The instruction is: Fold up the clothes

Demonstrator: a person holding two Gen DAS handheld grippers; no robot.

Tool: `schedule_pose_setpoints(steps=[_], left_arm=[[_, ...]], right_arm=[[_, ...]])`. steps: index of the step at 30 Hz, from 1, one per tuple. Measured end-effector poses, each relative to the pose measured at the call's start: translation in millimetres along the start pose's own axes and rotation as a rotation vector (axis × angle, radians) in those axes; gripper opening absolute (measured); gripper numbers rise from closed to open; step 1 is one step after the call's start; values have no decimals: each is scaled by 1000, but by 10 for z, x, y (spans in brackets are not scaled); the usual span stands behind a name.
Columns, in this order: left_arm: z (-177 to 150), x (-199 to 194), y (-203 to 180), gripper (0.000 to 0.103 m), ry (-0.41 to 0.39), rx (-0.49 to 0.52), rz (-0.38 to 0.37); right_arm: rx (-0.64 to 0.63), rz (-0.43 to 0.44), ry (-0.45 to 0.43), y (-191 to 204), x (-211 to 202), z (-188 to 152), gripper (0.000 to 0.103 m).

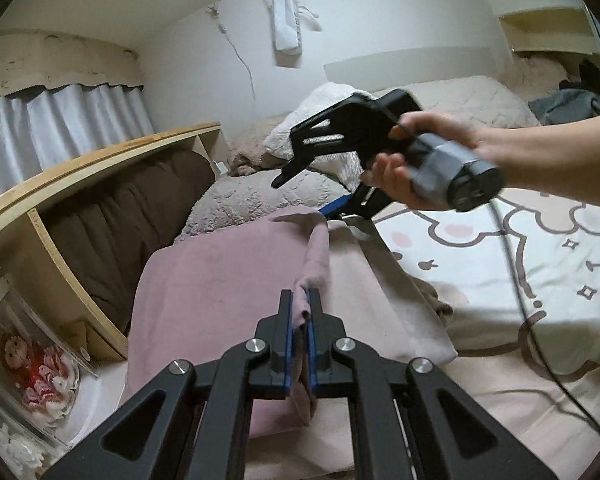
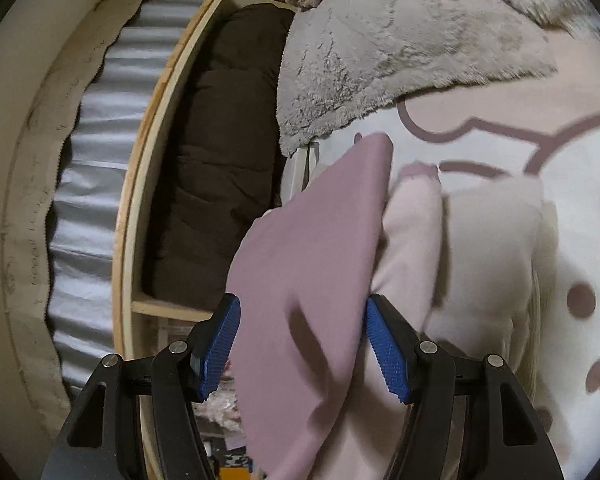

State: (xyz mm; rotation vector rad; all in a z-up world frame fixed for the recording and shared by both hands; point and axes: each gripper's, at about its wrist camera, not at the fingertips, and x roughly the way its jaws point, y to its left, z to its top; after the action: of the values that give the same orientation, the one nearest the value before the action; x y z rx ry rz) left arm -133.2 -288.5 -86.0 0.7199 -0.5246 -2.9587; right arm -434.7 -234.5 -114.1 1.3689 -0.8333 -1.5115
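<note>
A fold of the mauve-pink garment (image 1: 220,280) is being pinched between the blue pads of the left gripper (image 1: 299,312), whose jaws are closed tight on the cloth. From the pinch, a ridge of fabric is being drawn up toward the far edge of the garment, and the remainder is being left draped flat below and to the left of the fingers. A cream-coloured cloth (image 1: 380,280) is being overlapped by the garment on its right side.

In the right wrist view, the right gripper (image 2: 304,344) is being held with its jaws standing apart. A corner of the same garment (image 2: 312,260) is lying between the two blue pads (image 2: 388,352), but whether either pad is touching it cannot be told, as the cloth is blurred. In the left wrist view, this gripper (image 1: 316,192) is being carried by a hand (image 1: 420,160) above the far end of the garment, with a black cable (image 1: 516,280) trailing from it over the bed.

Everything is being supported by a bedsheet (image 1: 500,264) printed with a cartoon figure. A grey fluffy blanket (image 2: 380,60) is being kept bunched just beyond the garment. A wooden shelf (image 1: 100,160) holding a brown quilt (image 1: 132,216) is standing along the left side of the bed, close to the garment's left edge. A grey curtain (image 1: 60,128) is hanging behind the shelf.
</note>
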Motion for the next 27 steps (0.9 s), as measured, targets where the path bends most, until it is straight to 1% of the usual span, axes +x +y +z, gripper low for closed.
schedule_pose_setpoints(steps=[3, 5, 7, 8, 9, 11, 14, 16, 18, 20, 23, 25, 27], left_arm=[[-29, 8, -58, 6, 5, 17, -11], [-57, 27, -103, 6, 10, 29, -15], [-82, 45, -122, 6, 18, 27, -18], [-86, 31, -114, 6, 17, 23, -15], [-88, 12, -101, 6, 16, 18, -11], [-69, -53, -49, 6, 7, 12, 10], [-12, -217, 94, 6, -9, -2, 34], [24, -338, 159, 6, -21, -8, 41], [41, -479, 147, 6, -35, -10, 17], [57, -623, 129, 6, -49, -12, -10], [-18, -647, -5, 6, -14, -24, -91], [-118, -521, -149, 6, 33, -10, -136], [-245, -375, -293, 6, 84, 1, -170]], right_arm=[[-30, -80, 17, 69, 163, 150, 45], [-34, -128, 43, 69, 296, 225, 23], [-50, -186, 41, 61, 372, 268, 14], [-63, -196, 32, 84, 376, 268, 9], [-76, -206, 22, 108, 379, 268, 7], [-156, -241, -6, 287, 354, 209, 7], [-321, -269, -49, 674, 249, 61, 7], [-405, -235, -75, 946, 135, -44, 6], [-486, -227, -112, 1152, -22, -189, 6], [-549, -236, -145, 1248, -190, -353, 6], [-540, -265, -152, 1058, -335, -455, 6], [-493, -346, -131, 721, -264, -409, 6], [-424, -393, -83, 382, -139, -372, 7]])
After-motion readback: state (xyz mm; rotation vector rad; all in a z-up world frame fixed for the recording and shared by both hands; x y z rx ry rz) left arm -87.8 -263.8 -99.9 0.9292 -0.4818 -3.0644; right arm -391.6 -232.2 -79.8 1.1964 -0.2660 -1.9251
